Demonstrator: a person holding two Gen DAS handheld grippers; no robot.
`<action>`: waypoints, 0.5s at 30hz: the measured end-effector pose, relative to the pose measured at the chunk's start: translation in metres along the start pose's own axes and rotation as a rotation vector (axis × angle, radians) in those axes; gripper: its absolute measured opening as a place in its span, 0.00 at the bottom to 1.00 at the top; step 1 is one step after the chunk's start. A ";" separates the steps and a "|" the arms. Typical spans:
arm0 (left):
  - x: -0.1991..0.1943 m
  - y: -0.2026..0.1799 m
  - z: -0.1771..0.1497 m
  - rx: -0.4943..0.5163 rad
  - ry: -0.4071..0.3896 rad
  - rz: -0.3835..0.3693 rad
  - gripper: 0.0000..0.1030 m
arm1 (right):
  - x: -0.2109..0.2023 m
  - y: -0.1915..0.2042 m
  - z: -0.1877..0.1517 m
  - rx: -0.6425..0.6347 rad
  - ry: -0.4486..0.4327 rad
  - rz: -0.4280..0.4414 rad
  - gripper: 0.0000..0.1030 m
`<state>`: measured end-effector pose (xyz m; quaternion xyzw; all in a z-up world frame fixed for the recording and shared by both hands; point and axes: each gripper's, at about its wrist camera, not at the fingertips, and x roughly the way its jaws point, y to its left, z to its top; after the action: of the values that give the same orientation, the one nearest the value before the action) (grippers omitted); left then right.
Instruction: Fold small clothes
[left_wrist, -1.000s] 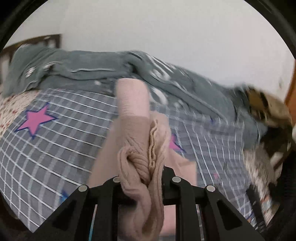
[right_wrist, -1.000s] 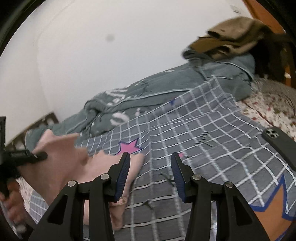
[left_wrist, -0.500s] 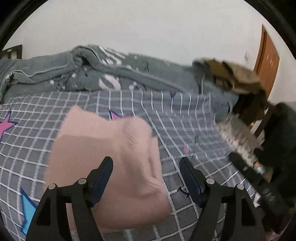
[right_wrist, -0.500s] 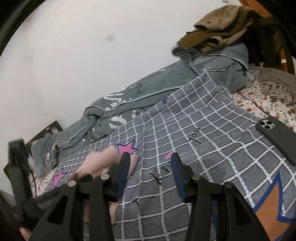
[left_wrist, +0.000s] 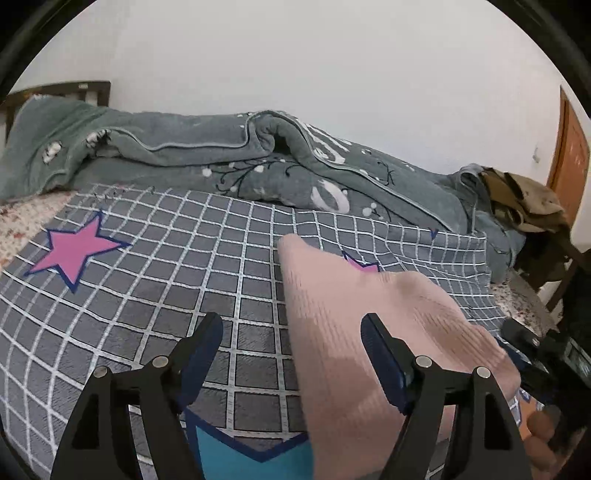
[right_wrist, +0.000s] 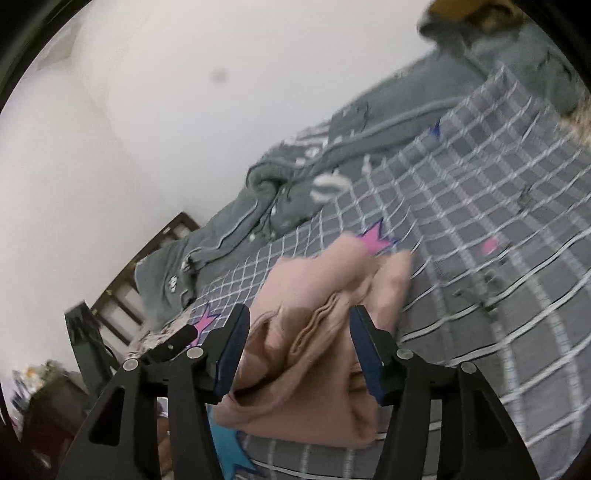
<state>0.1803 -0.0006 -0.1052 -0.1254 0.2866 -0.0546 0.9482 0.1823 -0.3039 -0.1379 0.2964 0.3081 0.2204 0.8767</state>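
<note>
A pink ribbed knit garment (left_wrist: 332, 295) lies on the grey checked blanket (left_wrist: 184, 266). My left gripper (left_wrist: 291, 325) hovers just above its left edge; its jaws are opening. The cloth runs under the right finger (left_wrist: 384, 362), and neither pad presses on it. In the right wrist view the same garment (right_wrist: 314, 369) is bunched in folds. My right gripper (right_wrist: 299, 317) is low over it, jaws opening, with the folds between the fingers but not pinched. The other gripper's black tip (right_wrist: 173, 339) shows at the left.
A rumpled grey quilt (left_wrist: 221, 147) runs along the back of the bed by the white wall. Brown clothes (left_wrist: 524, 199) hang over a chair at the right, near a wooden door (left_wrist: 572, 155). The dark headboard (right_wrist: 147, 266) is at the bed's far end.
My left gripper let go of the bunched pink garment, which now lies on the blanket. The right gripper swung over the garment and its jaws widened.
</note>
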 end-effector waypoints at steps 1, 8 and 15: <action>0.002 0.004 -0.002 0.001 -0.003 -0.014 0.73 | 0.006 -0.001 0.001 0.017 0.011 0.005 0.55; 0.018 0.021 -0.008 0.006 0.024 -0.069 0.73 | 0.054 0.005 0.002 0.026 0.155 -0.106 0.59; 0.014 0.033 -0.008 0.036 0.003 -0.077 0.73 | 0.034 0.031 -0.003 -0.152 0.030 -0.124 0.20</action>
<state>0.1885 0.0269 -0.1278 -0.1193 0.2819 -0.0966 0.9471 0.1983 -0.2609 -0.1341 0.2058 0.3214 0.1929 0.9039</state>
